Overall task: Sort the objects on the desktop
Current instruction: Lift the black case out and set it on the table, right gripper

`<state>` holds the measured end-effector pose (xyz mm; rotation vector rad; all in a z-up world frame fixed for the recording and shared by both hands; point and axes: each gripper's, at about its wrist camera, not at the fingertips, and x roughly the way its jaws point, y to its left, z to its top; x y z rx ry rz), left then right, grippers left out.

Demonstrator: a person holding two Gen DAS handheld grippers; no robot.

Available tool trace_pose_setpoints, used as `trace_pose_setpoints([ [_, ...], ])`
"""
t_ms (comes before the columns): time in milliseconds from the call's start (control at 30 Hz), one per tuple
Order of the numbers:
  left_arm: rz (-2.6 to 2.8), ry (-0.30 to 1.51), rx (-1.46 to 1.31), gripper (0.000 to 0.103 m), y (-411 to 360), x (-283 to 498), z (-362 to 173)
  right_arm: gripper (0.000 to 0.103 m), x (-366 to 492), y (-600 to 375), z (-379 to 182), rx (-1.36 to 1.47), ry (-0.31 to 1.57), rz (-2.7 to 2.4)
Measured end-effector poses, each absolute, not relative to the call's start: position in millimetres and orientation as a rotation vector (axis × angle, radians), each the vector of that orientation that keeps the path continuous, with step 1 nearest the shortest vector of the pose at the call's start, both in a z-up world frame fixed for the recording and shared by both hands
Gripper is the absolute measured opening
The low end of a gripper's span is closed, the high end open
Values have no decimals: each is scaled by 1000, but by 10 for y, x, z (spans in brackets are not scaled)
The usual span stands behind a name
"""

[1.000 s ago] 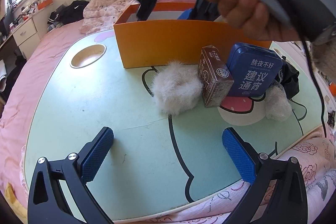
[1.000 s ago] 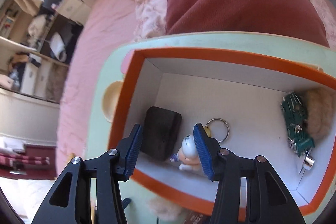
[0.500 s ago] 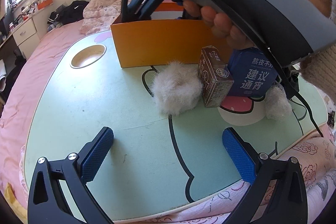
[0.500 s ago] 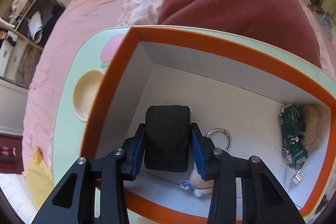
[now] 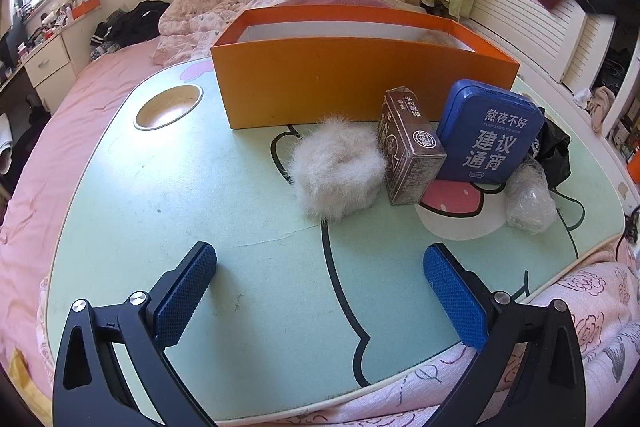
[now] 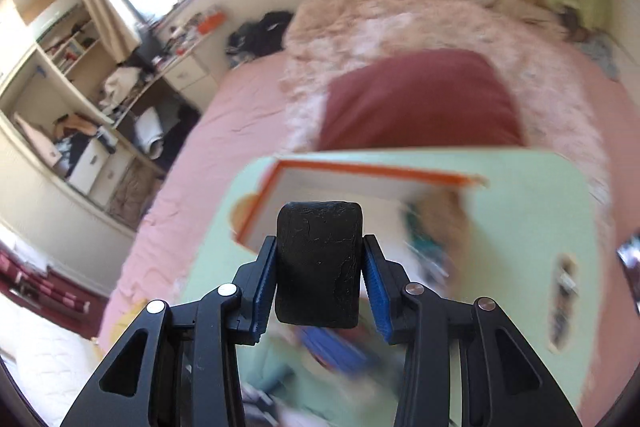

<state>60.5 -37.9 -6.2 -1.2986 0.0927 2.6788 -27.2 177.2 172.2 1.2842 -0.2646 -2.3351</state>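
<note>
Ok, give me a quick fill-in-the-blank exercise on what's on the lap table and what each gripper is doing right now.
1. The right gripper is shut on a ____ block.
2. The left gripper hovers over the table with its jaws ____.
3. The white fluffy ball touches the ____ box on its right.
4. The blue tin stands in front of the ____ bin.

Missing words: black; open; brown; orange

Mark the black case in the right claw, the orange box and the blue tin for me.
black case (image 6: 318,263), right wrist view, middle of its front face.
orange box (image 5: 352,87), left wrist view, middle of its near wall.
blue tin (image 5: 490,139), left wrist view, centre of its printed lid.
</note>
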Motion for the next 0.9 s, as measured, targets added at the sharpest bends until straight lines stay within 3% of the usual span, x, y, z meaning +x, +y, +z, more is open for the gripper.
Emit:
trace_pose_setpoints([
  [267,2680,95,-1302,103,-367,606,-64,39,131,2099,800,1507,-316,-2379],
  [467,2680,95,-1301,103,-366,607,-63,38,19,1460,808,1438,-164,-2359],
  [700,2683,90,-1299,103,-349,612,-68,38,37,1450,948,1260,-185,-2492],
  [900,2683,90,-1299,103,-355,611,-68,38,129,1694,583,1427,-192,-2509],
])
